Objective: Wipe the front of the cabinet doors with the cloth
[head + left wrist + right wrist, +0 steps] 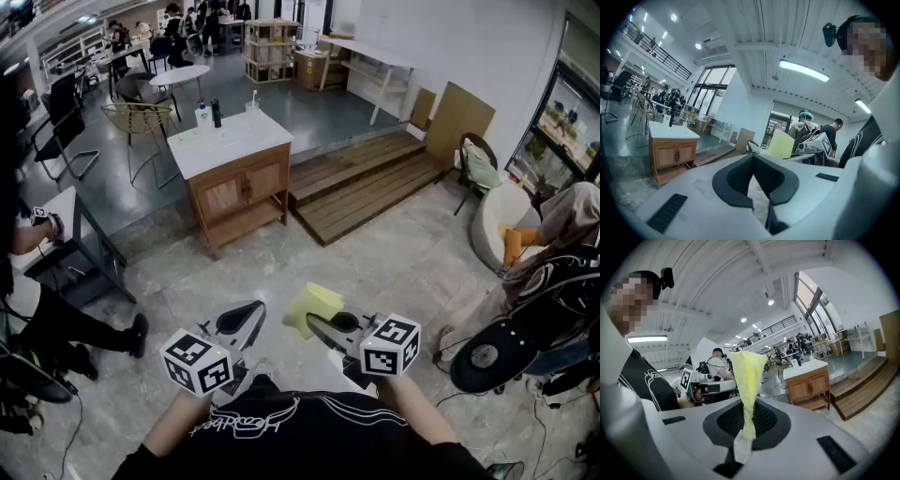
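Observation:
The wooden cabinet point(239, 187) with two doors and a white top stands some way ahead on the floor; it also shows as the cabinet point(672, 154) at the left of the left gripper view and the cabinet point(808, 383) at the right of the right gripper view. My right gripper point(317, 323) is shut on a yellow cloth point(312, 305), which stands up out of its jaws as the cloth point(747, 376). Held beside it, my left gripper point(251, 314) has its jaws together and nothing in them. Both grippers hang close to my body, well short of the cabinet.
Bottles point(206, 114) stand on the cabinet top. Wooden steps point(366, 183) lie to its right. A person point(37, 309) stands at the left by a desk. A seated person point(553, 281) and gear sit at the right. A wire chair point(141, 122) is behind the cabinet.

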Action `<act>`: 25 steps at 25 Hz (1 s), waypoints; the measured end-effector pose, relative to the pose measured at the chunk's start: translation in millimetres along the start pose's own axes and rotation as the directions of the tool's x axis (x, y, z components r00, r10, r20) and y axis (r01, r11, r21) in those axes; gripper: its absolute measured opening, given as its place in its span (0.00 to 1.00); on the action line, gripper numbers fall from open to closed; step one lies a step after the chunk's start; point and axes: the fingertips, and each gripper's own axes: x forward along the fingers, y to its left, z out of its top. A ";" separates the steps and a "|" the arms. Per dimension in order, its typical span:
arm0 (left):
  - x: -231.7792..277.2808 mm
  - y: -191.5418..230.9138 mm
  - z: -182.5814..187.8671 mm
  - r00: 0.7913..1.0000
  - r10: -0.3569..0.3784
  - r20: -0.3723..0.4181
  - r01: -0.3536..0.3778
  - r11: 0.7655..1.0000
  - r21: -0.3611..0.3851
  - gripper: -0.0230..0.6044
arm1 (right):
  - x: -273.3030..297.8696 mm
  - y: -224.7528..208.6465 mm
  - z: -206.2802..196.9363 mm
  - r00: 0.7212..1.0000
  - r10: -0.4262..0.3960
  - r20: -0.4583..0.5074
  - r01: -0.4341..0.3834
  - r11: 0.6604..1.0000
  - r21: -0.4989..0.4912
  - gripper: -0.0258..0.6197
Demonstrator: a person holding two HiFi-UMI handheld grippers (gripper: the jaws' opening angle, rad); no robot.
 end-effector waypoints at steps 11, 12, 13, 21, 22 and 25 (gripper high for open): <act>22.9 14.6 -8.0 0.999 -0.005 -0.054 0.004 1.000 -0.020 0.05 | 8.7 -26.6 -4.0 1.000 -0.021 -0.008 0.021 0.998 0.052 0.10; 26.4 18.3 -9.3 0.998 -0.006 -0.062 0.004 1.000 -0.022 0.05 | 10.9 -31.2 -4.8 1.000 -0.026 -0.010 0.026 0.998 0.063 0.10; 30.1 22.5 -10.7 0.997 -0.008 -0.071 0.006 1.000 -0.025 0.05 | 13.4 -36.2 -5.8 0.999 -0.031 -0.013 0.032 0.997 0.073 0.10; 63.1 77.6 -19.6 0.989 -0.055 -0.135 0.045 0.996 -0.079 0.05 | 56.2 -84.1 -6.1 0.997 -0.074 -0.025 0.077 0.985 0.156 0.10; 67.5 87.1 -20.0 0.988 -0.066 -0.142 0.053 0.995 -0.090 0.05 | 64.5 -91.1 -5.9 0.996 -0.080 -0.030 0.084 0.983 0.166 0.10; 80.5 122.4 -15.0 0.984 -0.084 -0.158 0.066 0.991 -0.113 0.05 | 93.8 -113.6 1.1 0.995 -0.096 -0.041 0.102 0.977 0.186 0.10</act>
